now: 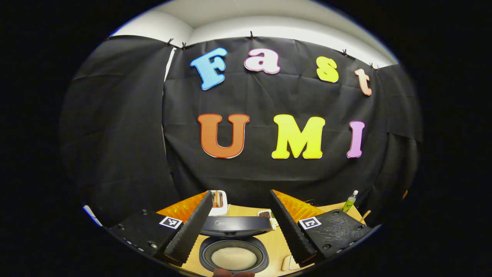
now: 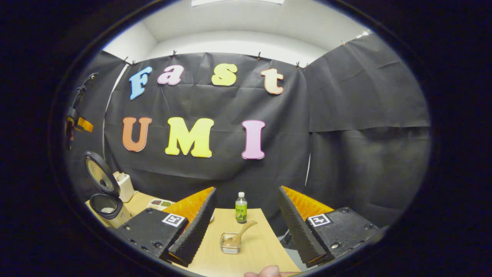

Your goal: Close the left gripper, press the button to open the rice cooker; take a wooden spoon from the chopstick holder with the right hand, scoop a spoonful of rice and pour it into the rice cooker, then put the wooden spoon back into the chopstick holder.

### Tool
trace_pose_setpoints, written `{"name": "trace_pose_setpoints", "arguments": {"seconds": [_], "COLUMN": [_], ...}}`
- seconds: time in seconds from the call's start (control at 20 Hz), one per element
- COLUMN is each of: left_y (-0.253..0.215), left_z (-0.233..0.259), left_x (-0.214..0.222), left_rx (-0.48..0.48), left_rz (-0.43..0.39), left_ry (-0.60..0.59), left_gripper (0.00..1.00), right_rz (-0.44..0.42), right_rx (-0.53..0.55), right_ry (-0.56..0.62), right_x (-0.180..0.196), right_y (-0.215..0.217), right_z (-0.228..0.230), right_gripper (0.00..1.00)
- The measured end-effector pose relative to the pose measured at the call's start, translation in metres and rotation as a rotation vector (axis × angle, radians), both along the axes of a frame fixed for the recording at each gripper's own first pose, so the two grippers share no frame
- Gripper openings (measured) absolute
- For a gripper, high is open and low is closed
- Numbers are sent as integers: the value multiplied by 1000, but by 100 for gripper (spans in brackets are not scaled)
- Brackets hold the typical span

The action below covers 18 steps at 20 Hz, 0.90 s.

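Looking down along the left gripper (image 1: 240, 223), fingers spread wide apart and empty, onto an open rice cooker (image 1: 234, 252) on a pale wooden table (image 1: 278, 246). Dark round body, lid (image 1: 235, 226) tipped up and back, a shallow layer of pale rice (image 1: 234, 258) inside the inner pot. Standing behind the lid, a white chopstick holder (image 1: 220, 204) with what look like utensil handles rising from it, too small to tell apart. Just right of the lid, a small tray (image 1: 265, 214) with dark contents, hard to make out. Far right on the table edge, a small green-labelled bottle (image 1: 350, 202), upright.

Seen from the right gripper view: the right gripper (image 2: 244, 225) also spread wide, gripping nothing, held level above the near end of the table (image 2: 261, 250). Between its fingers and farther off, a small clear square container (image 2: 230, 243) with a wooden spoon (image 2: 239, 234) resting in it, bowl down inside, handle angled up and to the right. Contents of the container under the spoon bowl unclear. Beyond it, the green-labelled bottle (image 2: 241, 207), upright with a white cap. At the bottom edge, part of a hand (image 2: 269, 271). Far to the left, the rice cooker (image 2: 107, 207) with its lid (image 2: 100, 174) raised, the white chopstick holder (image 2: 123, 186) just behind, and a divided tray (image 2: 160, 203) nearby on the table.
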<state>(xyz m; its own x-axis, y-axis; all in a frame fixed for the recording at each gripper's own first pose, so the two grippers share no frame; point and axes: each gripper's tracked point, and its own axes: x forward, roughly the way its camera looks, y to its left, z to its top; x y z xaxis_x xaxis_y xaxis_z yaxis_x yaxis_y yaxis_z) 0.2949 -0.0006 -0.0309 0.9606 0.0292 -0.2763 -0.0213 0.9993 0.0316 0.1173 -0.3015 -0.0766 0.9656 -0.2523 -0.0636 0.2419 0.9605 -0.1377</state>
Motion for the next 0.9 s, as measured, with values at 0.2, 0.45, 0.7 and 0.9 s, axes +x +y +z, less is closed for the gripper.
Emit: {"name": "trace_pose_setpoints", "arguments": {"seconds": [0.2,0.45,0.7,0.9], "left_y": [35,42,30,25], "left_z": [-48,-80,-105,-111], "left_x": [40,51,47,37], "left_rx": [-29,0,1,-18], "left_rz": [32,39,8,6], "left_ry": [153,243,329,340], "left_gripper": [95,95,95,97], "right_rz": [-50,-99,-112,-92], "right_rx": [-18,32,60,57], "right_ry": [65,98,102,99], "right_x": [-40,-71,-83,-84], "right_y": [-14,-21,-21,-12], "right_z": [-14,-26,-28,-24], "right_gripper": [100,100,100,100]}}
